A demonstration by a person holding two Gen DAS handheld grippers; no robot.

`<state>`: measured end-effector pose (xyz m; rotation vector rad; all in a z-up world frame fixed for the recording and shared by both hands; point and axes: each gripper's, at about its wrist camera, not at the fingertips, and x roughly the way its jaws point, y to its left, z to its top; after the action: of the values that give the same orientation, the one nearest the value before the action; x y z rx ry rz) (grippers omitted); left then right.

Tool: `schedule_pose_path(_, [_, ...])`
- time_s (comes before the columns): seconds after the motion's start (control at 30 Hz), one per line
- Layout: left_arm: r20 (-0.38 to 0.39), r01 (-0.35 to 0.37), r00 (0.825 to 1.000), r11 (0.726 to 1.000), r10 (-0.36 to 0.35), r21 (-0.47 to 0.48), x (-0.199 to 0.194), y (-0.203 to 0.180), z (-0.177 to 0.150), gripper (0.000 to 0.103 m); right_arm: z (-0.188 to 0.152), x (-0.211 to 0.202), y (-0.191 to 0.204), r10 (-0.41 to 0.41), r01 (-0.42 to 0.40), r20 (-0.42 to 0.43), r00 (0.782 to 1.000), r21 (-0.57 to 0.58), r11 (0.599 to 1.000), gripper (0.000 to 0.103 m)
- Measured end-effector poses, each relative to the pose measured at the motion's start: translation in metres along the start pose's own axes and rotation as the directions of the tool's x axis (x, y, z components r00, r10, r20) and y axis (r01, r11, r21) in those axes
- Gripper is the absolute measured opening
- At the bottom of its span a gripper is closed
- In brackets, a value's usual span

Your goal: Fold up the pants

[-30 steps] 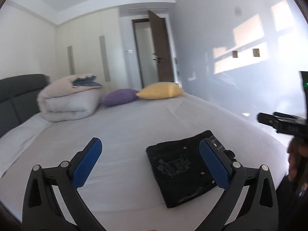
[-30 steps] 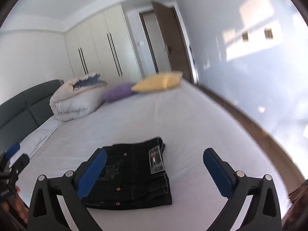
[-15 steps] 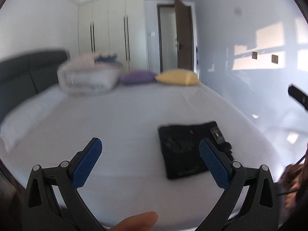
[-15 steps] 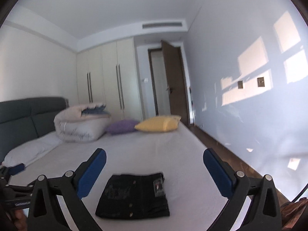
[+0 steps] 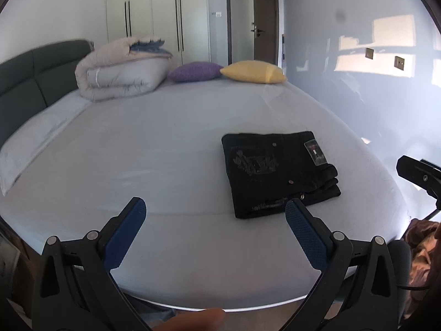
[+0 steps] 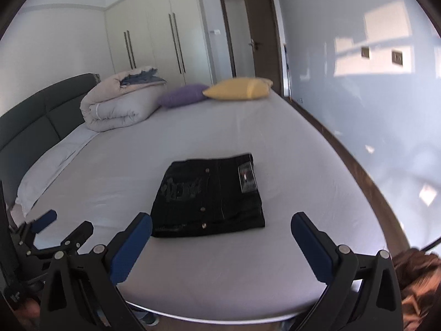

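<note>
Sunlit wall (image 5: 358,88) (pale blue), cream wardrobes (image 5: 165,19)

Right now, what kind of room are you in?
A bedroom, most likely. There is a big bed with a dark headboard, a rolled-up duvet and pillows on it, and tall wardrobe doors behind. Folded black pants lie on the bed.

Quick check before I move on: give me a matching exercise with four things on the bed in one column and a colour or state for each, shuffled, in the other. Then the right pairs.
Things:
1. pants
2. duvet
3. cushion nearer the door
4. cushion beside the duvet

Colour or state:
A. purple
B. black, folded into a flat rectangle
C. yellow
D. pale, rolled into a bundle by the headboard

Pairs: 1-B, 2-D, 3-C, 4-A

Both the left claw and the right claw are open and off the pants.
</note>
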<state>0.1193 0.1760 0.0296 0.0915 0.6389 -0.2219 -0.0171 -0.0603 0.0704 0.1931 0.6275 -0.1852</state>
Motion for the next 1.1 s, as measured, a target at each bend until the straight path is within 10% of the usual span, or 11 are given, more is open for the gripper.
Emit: schedule_pose_path(1.1, [-0.106,-0.031,0.994,0.998,0.026,-0.046,0.041,-0.001,-0.024,0.103,-0.025,0.033,0.012,-0.022,0.015,-0.101,0.995,-0.068,0.998,0.103])
